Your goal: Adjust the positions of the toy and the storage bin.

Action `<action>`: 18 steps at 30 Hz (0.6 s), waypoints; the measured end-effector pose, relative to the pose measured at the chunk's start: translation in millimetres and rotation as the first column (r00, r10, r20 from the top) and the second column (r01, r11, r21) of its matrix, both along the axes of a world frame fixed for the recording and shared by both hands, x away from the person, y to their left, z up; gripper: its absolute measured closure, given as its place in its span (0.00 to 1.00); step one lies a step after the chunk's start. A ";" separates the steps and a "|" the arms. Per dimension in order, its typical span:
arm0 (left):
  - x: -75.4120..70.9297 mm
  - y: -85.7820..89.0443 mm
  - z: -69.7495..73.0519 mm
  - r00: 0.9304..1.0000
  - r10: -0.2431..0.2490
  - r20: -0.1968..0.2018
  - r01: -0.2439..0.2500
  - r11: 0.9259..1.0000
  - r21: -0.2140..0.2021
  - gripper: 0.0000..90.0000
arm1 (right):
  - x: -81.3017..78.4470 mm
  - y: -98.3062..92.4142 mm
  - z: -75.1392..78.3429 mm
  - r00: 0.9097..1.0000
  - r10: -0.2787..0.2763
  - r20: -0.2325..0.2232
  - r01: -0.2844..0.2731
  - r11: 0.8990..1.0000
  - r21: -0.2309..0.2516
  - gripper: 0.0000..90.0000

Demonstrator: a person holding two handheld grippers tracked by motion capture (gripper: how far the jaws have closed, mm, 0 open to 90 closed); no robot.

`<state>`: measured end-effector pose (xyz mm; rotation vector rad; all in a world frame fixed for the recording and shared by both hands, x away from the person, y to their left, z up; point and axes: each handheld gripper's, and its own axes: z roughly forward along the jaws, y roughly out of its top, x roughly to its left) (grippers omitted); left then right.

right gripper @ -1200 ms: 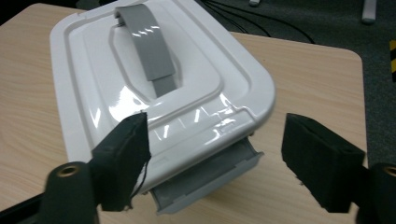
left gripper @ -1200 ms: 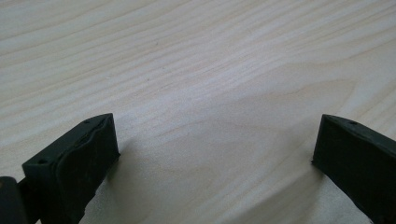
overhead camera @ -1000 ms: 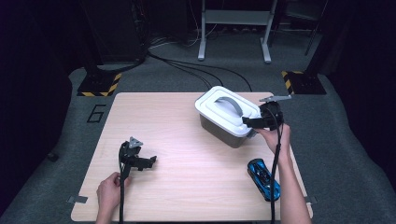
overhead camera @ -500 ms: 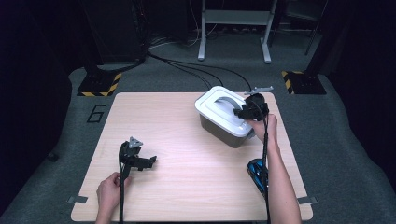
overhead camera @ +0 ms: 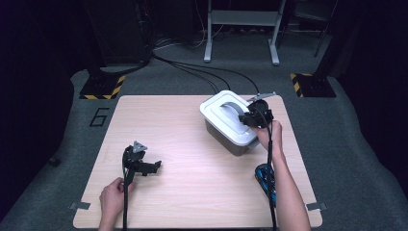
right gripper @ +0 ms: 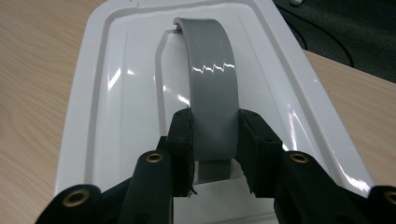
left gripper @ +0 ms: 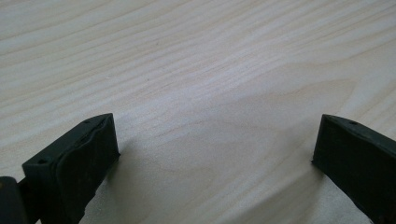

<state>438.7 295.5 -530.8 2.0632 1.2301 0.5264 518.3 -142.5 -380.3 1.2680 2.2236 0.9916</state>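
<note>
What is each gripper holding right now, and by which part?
The right gripper has just closed on the grey handle of the white box lid, near the handle's close end. The left gripper holds nothing, its jaws open over the table.

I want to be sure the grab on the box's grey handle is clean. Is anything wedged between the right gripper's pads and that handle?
Nothing visible. In the right gripper view the right gripper has just closed its jaws, and both pads sit directly against the sides of the grey handle above the white lid, with no cable or other thing between them.
</note>
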 end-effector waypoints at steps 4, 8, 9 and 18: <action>0.1 0.0 0.0 1.000 0.000 0.000 0.000 1.000 -0.001 0.00 | -4.3 4.5 0.2 1.000 -0.003 -0.005 0.003 1.000 0.011 0.75; 0.0 0.1 0.0 1.000 -0.001 -0.001 0.001 1.000 0.000 0.00 | -7.9 8.8 0.3 1.000 0.005 -0.022 -0.004 1.000 0.023 0.75; 0.0 0.1 0.1 1.000 -0.001 -0.001 0.001 1.000 0.000 0.00 | -8.7 9.6 0.1 1.000 0.012 -0.024 -0.011 1.000 0.025 0.75; -0.1 0.1 0.3 1.000 0.000 -0.002 0.000 1.000 0.002 0.00 | -20.5 26.9 3.2 0.999 0.004 -0.052 -0.003 1.000 0.012 0.75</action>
